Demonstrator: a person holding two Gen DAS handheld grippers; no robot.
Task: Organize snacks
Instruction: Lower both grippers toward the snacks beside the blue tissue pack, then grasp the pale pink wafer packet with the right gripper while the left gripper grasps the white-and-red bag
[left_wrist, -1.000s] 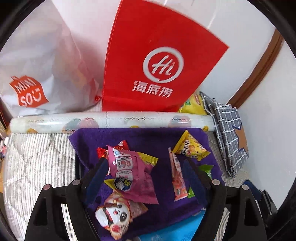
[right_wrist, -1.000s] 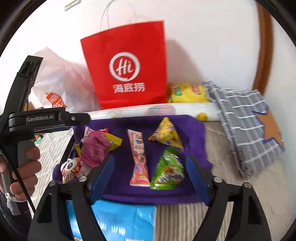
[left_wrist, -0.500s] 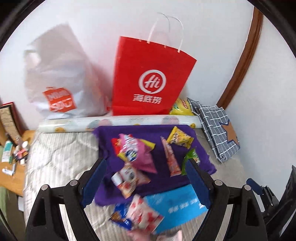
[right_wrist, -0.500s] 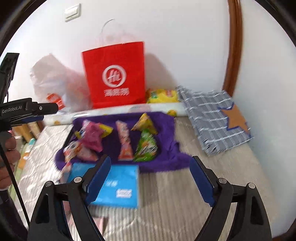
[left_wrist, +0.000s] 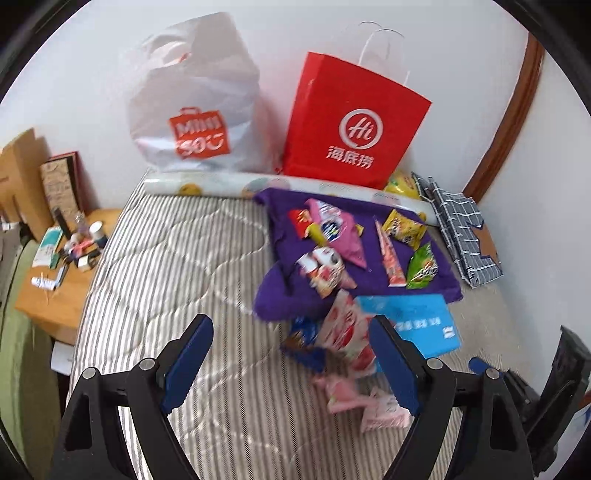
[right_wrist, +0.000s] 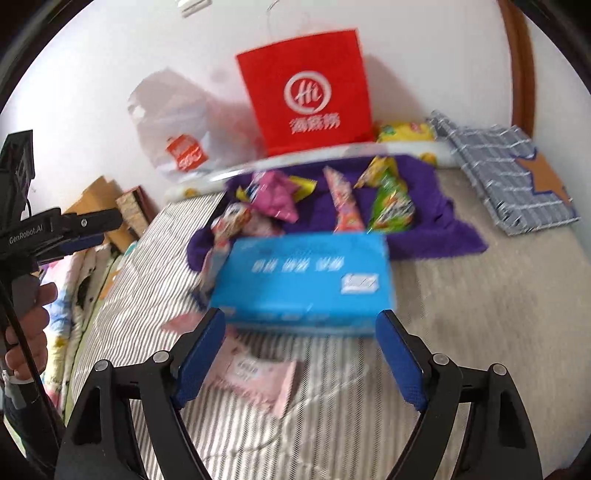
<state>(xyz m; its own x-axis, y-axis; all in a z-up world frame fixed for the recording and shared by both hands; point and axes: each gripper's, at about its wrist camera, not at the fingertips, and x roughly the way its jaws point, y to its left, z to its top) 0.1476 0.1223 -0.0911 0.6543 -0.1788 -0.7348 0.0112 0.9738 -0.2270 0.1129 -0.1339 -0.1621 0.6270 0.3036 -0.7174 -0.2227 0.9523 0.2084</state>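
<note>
Our left hand-held gripper (left_wrist: 291, 354) has matte black angular arms, each carrying round silver screws, and blue textured pads (left_wrist: 186, 360) on the inner faces. Our right hand-held gripper (right_wrist: 301, 354) is built alike, with blue pads (right_wrist: 201, 356). Seen from the right wrist, the left one's black body reads "GenRobot.AI" in white, with a grey handle, a thin black cable, and our bare-skinned left hand (right_wrist: 31, 332) below that lettering.

My striped mattress (left_wrist: 155, 266) carries: purple cloth (left_wrist: 288, 295); blue box (left_wrist: 417, 325) touching the cloth's near edge; pink packets (left_wrist: 369, 406) nearer than the cloth; checked fabric (left_wrist: 465, 236) right of the cloth.
</note>
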